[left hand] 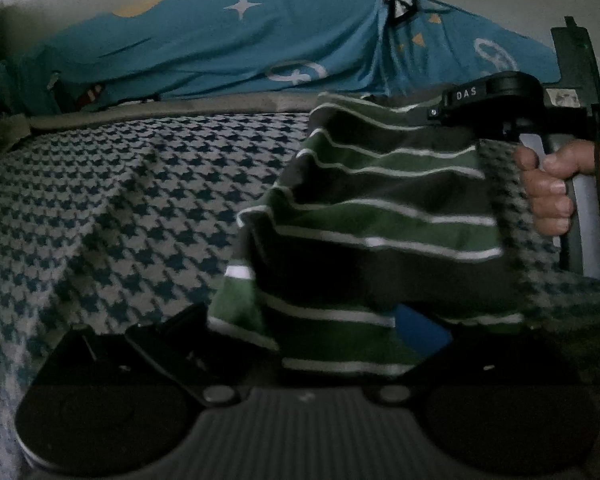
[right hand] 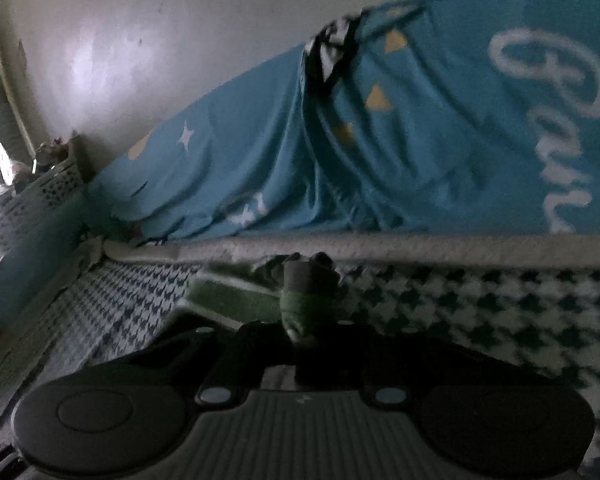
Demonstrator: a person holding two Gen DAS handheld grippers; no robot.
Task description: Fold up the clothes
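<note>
While the right tongs (right hand: 311, 280) are pinching a bunched green fold of the striped garment (left hand: 379, 216), jaws together on the cloth, the fabric is stretching across toward the left tongs (left hand: 331, 344). Left tongs' fingers are hiding under the draped garment, so I cannot tell their state. A hand (left hand: 551, 192) is gripping the right tool's handle, just right of the cloth. Below both tongs, the houndstooth bed cover (left hand: 120, 216) is lying flat. Beyond them, a blue star-print sheet (right hand: 260, 160) is draping against the wall (right hand: 140, 40).
</note>
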